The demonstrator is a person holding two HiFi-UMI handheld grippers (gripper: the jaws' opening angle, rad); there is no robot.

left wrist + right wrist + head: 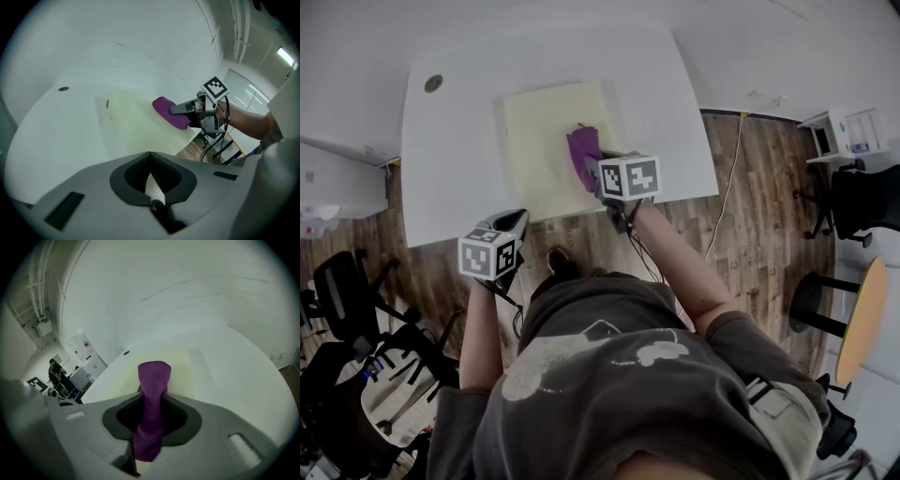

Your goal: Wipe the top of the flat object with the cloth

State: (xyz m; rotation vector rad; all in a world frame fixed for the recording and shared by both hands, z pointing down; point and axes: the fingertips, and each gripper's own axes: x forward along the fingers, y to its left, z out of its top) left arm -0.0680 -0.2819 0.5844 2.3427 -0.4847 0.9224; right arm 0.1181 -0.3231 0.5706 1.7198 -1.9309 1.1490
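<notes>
Cloth: we have the purple cloth (152,380) clamped between the jaws of the right gripper (151,401), its free end resting on the flat object.
Flat object: a pale yellow board (539,131) lies on the white table (450,169); the cloth sits near its right, near corner.
Left gripper (514,225): jaws together, empty, off the table's near edge.
Progress: we judge the wiping is under way; the board's left and far parts remain to cover.

At a white bench (450,141), the right gripper (598,173) meets a purple cloth (580,150) lying just ahead of it on a pale yellow flat object (539,141). The left gripper (514,225) hangs at the bench's near edge, well apart from both.
</notes>
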